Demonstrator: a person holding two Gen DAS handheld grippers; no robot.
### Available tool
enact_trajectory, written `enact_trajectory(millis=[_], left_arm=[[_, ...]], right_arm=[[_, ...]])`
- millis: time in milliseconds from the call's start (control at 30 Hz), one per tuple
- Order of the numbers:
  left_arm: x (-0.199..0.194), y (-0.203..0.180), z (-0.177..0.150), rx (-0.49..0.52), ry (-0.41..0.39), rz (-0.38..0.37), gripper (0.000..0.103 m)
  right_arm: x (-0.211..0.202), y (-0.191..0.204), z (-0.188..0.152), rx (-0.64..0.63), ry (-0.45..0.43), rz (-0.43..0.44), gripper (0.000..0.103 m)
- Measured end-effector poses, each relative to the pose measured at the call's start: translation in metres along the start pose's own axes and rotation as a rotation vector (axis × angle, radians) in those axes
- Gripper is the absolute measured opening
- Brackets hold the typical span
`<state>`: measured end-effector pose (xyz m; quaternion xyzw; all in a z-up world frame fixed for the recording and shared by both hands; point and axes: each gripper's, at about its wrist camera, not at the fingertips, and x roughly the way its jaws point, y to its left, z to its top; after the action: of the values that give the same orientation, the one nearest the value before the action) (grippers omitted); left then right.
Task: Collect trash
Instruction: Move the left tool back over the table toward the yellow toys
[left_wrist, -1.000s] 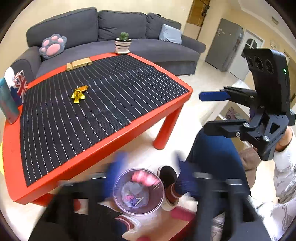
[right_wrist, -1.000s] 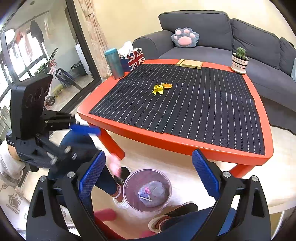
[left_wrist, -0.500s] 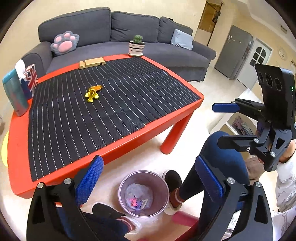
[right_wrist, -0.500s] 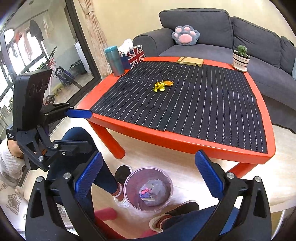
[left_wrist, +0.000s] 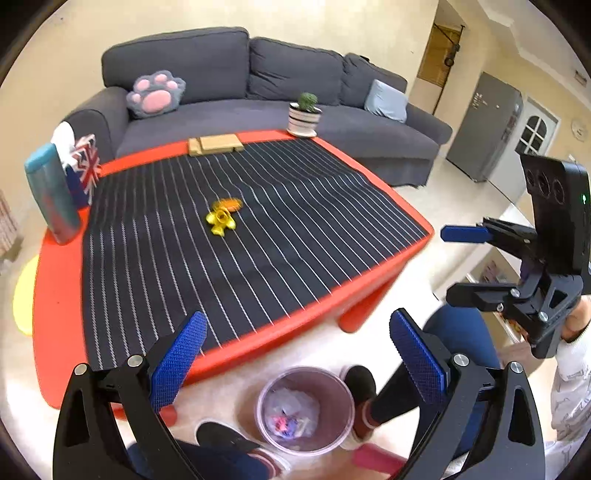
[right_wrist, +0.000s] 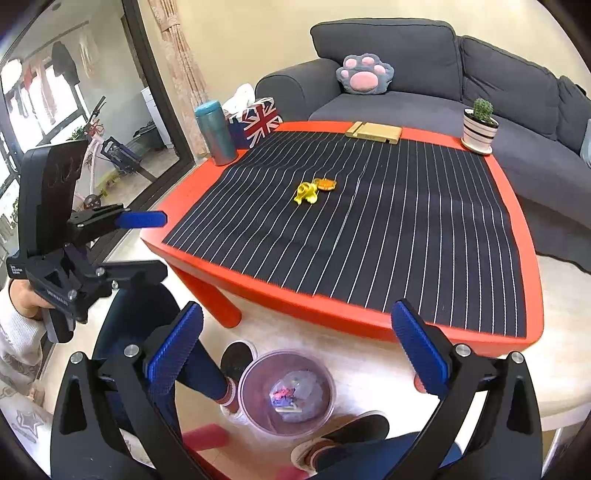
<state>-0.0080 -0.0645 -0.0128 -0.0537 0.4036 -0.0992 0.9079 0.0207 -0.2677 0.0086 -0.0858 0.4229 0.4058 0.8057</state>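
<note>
Grey fridge (left_wrist: 484, 125) shows only past the wide-open, empty left gripper (left_wrist: 299, 354); right gripper (right_wrist: 295, 354) likewise gapes.

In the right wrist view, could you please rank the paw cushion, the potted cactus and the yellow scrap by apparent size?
1. Paw cushion
2. Potted cactus, though it is somewhat nearer the camera, so this is unsure
3. Yellow scrap, smallest though nearest

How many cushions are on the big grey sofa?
2. A paw-shaped cushion leans at the sofa's left end, behind the flag box. A plain pale blue cushion sits at the right end. The frame edges may hide more.
</note>
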Motion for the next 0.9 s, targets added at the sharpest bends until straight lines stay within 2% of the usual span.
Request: enact_trajectory(millis=[267,467,900], left_arm=[[0.013,0.032,0.036,-0.042,-0.020,0.033,0.095],[0.032,0.046,0.057,-0.032,-0.013,0.071,0.095],[0.097,0.067,0.092,0.009,0.090,0.130,0.095]], right_arm=[[0.011,-0.012,0.034,-0.005,-0.014,-0.019,0.100],[0.025,-0.022,0.055,-0.017,-0.003,-0.038,0.100],[0.044,-0.036,0.061,-0.002,0.024,-0.042,0.100]])
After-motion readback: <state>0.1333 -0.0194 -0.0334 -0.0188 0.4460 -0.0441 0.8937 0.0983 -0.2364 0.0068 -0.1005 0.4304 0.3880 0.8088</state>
